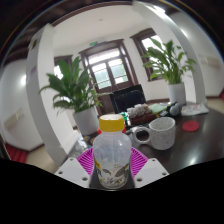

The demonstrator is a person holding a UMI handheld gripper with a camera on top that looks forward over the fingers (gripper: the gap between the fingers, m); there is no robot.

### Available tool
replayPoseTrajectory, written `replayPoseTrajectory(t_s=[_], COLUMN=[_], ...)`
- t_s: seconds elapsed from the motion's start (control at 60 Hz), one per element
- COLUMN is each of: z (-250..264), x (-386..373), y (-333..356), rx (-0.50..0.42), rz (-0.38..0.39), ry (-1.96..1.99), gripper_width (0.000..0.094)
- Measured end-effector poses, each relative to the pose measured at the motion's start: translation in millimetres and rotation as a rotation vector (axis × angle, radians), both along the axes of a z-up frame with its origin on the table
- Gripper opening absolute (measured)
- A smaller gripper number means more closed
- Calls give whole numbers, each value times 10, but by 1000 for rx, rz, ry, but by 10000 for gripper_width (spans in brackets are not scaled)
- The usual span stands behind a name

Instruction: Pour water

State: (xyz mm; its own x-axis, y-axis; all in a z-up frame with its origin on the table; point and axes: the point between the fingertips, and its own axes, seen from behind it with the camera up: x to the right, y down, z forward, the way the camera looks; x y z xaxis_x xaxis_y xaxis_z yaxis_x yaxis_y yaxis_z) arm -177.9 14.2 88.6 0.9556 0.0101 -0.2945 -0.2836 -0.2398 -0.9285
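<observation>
A clear plastic bottle [111, 158] with a yellow cap [111, 123] and a pale label stands upright between my fingers. My gripper [112, 162] is shut on the bottle; both magenta pads [87, 160] press on its sides. A white mug [161, 132] with its handle to the left stands on the dark table [190, 150], beyond the fingers and to the right of the bottle. The bottle's base is hidden, so I cannot tell whether it rests on the table.
Small items and a tray [150, 110] lie further back on the table. Two large potted plants [76, 95] stand at the left and at the right [172, 68]. A white pillar [42, 80] and a window with a door [108, 68] are behind.
</observation>
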Motion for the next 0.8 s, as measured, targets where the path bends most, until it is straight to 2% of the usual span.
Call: replayPoseTrajectory(t_s=[0.2, 0.333, 0.417, 0.517, 0.633, 0.8], z=[375, 628, 686, 772, 669, 513], x=[17, 275, 561, 752, 934, 1029], y=[474, 654, 817, 801, 1058, 1139], rx=[7, 47, 114, 149, 170, 152], rz=[-73, -150, -183, -229, -250, -280], ry=[548, 986, 1232, 1446, 1610, 1745], gripper_width=[438, 437, 439, 438, 438, 442])
